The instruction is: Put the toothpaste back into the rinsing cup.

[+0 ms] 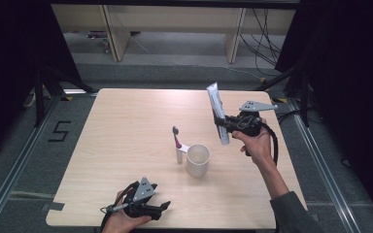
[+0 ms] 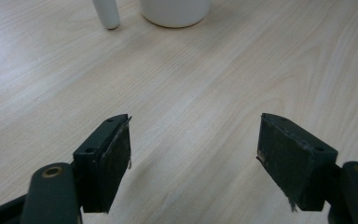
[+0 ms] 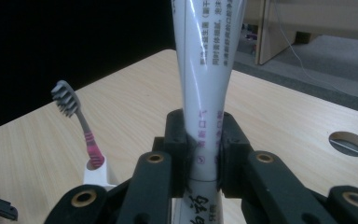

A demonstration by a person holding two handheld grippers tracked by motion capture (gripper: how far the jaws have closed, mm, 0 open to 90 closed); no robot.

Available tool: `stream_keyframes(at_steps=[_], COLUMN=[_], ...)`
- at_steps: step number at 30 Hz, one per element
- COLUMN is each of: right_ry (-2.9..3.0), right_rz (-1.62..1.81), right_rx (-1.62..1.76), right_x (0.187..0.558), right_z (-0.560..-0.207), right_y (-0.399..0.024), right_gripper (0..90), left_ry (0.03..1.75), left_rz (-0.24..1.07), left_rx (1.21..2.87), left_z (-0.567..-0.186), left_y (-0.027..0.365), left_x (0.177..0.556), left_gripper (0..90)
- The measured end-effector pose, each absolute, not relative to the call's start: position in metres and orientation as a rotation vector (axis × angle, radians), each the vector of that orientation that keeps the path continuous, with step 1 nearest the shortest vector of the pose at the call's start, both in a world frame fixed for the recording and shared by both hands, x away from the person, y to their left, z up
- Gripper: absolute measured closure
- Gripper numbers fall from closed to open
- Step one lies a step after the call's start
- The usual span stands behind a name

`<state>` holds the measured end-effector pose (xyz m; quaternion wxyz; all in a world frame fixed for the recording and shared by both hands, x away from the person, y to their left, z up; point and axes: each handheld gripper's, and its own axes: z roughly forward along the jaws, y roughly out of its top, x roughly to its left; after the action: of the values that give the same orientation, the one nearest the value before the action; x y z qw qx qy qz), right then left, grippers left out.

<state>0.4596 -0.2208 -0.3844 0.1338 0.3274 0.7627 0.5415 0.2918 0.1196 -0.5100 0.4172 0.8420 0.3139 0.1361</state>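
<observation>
Near edge of counter: left tool parked low, jaws spread wide with nothing between, bare wood under them in the left gripper view, left tool aimed toward white cup and the holder base beside it. Mid-counter: white cup upright, just beside small white holder with grey-headed, pink-necked toothbrush standing in it. Farther right: right tool lifted off the counter, pinching toothpaste tube near its lower part, tube roughly upright, slightly tilted, flat crimped end up. Right gripper view confirms: right tool jaws narrowed and pressed against both sides of toothpaste tube, firm pinch, toothbrush and holder off to the left and lower. Step in hand, by judgement: tube picked up and carried in the air, likely headed to the cup or toothbrush area. Next move likely calls for swinging tube left over the cup, keeping it upright, lowering without knocking the toothbrush holder, then easing the pinch. Cap end hidden below the jaws, so cannot tell if capped. Risk: tube slipping in the pinch if tilted more. Far end of counter bare, floor and cables beyond.
</observation>
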Motion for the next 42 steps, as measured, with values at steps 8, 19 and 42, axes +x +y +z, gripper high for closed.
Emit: stream_keyframes(at_steps=[8,19,42], right_ry=[2.208,2.234,2.296], right_rz=[1.649,1.757,1.758], right_rx=[0.897,0.845,0.777], right_x=[0.451,0.439,0.431], right_z=[-0.385,-0.391,-0.418], right_y=[-0.208,-0.184,-0.164], right_gripper=[77.4,77.3,77.3], left_ry=[0.787,0.790,0.786], left_rz=[0.357,0.349,0.354], left_rx=[2.123,2.117,2.113], left_z=[-0.509,-0.508,-0.508], left_y=[0.120,0.121,0.121], left_x=[0.293,0.292,0.292], left_gripper=[24.9,24.5,23.9])
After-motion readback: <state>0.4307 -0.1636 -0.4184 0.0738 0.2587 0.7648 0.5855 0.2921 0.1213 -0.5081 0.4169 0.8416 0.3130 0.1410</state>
